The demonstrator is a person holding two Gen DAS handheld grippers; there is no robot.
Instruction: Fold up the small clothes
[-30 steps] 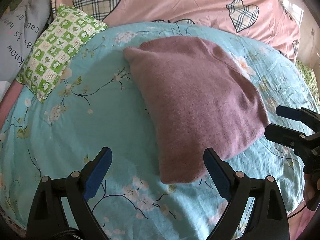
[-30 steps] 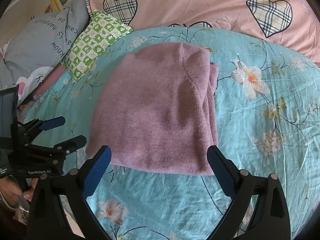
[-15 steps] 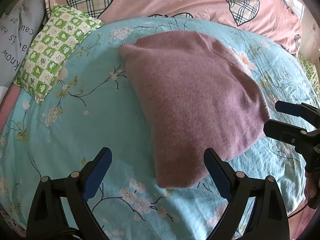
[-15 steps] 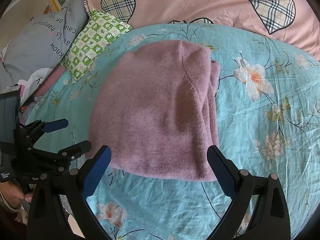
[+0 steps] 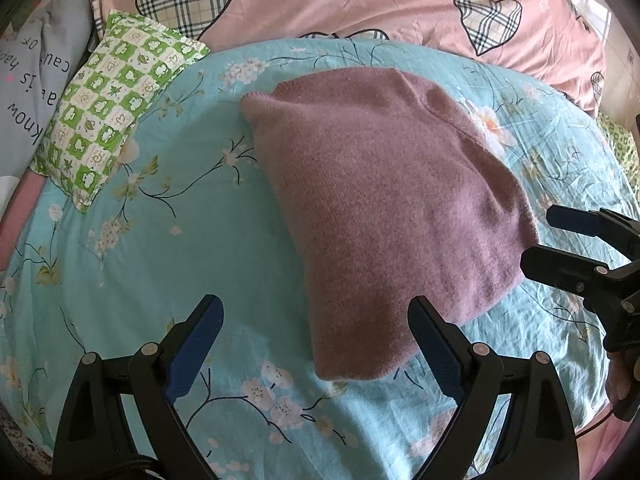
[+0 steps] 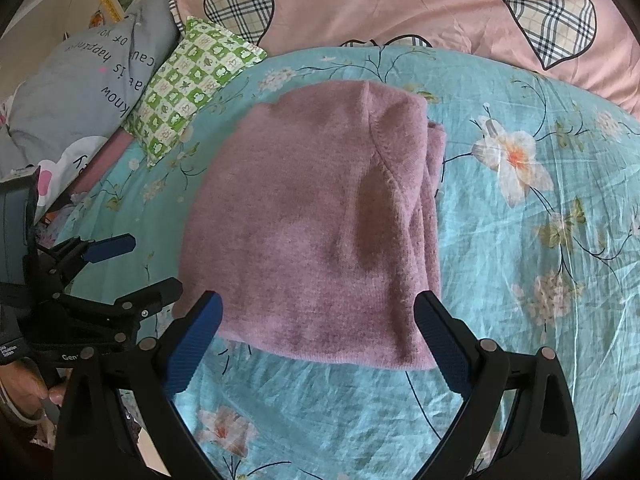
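Observation:
A mauve knitted garment [image 5: 384, 208] lies folded flat on the turquoise floral bedsheet [image 5: 160, 248]; it also shows in the right wrist view [image 6: 316, 232]. My left gripper [image 5: 316, 344] is open and empty, hovering over the garment's near left corner. My right gripper [image 6: 320, 340] is open and empty, just above the garment's near hem. Each gripper shows in the other's view: the right gripper [image 5: 560, 240] at the garment's right edge, the left gripper [image 6: 136, 264] at its left edge.
A green checked cushion [image 5: 112, 108] lies at the back left, beside a grey pillow with lettering [image 6: 88, 80]. A pink duvet with plaid hearts [image 5: 360, 0] runs along the back. The bed's edge is near my grippers.
Both grippers have drawn back slightly toward the near edge of the garment. The garment has not moved and both stay open.

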